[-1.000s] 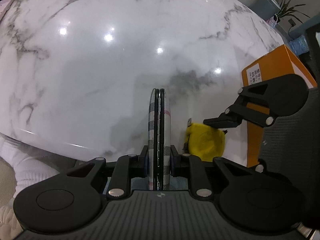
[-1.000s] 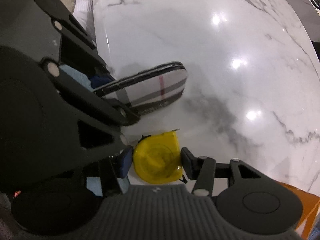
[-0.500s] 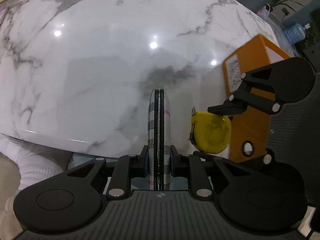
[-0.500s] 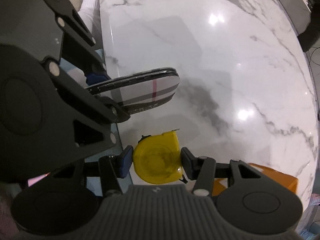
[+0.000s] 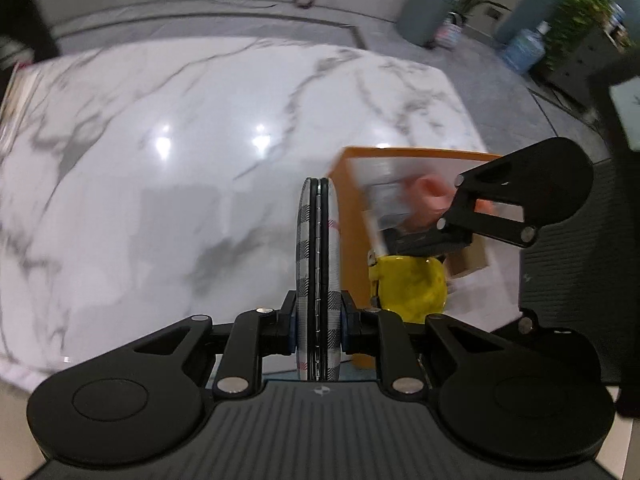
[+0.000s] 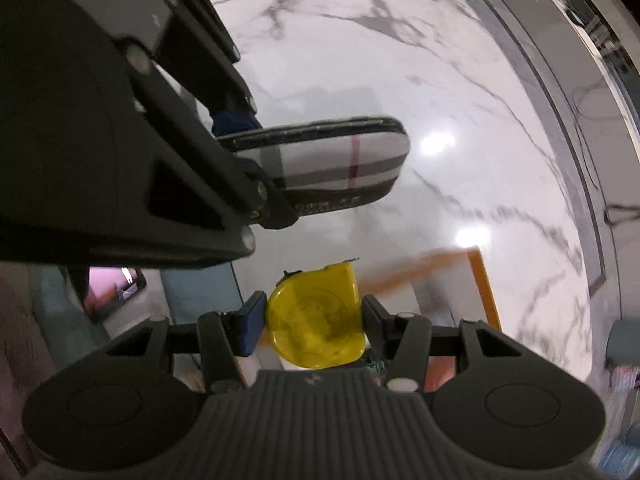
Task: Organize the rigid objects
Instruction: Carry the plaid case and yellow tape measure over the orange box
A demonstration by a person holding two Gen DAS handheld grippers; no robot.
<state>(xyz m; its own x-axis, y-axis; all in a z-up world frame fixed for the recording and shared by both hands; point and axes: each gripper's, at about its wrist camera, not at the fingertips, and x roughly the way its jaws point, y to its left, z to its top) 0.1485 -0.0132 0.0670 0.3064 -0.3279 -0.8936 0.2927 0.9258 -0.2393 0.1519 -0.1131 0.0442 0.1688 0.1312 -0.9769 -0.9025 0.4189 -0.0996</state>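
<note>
I have both grippers held above the white marble table [image 5: 168,184], one thing pinched in each. My left gripper [image 5: 318,316] is pinching a plaid glasses case [image 5: 318,256] edge-on, its seam running straight away from the camera; the case is clamped at its near end, and the far end sticks out over the tabletop. In the right wrist view the same case [image 6: 340,164] shows its flat side, grey and white with a red stripe, jutting from the left gripper's fingers [image 6: 276,208].

My right gripper [image 6: 314,316] is pinching a yellow tape measure [image 6: 316,320], one pad on each flat side of it. From the left wrist camera the tape measure [image 5: 412,288] hangs just right of the case, with the right gripper's finger [image 5: 424,240] across its top.

Beyond and under the tape measure is an orange box [image 5: 348,240], open at the top, sitting near the right edge of the table. Its contents are blurred; I can make out pale paper or packaging and something pinkish, no more. In the right wrist view the box [image 6: 486,288] lies directly under the tape measure, its orange rim to the right. The left gripper's dark body fills the left of that view and hides that part of the table.

Beyond the table, on the far right, are potted plants [image 5: 576,12], a grey bin [image 5: 428,8] and a blue water bottle [image 5: 524,50].
</note>
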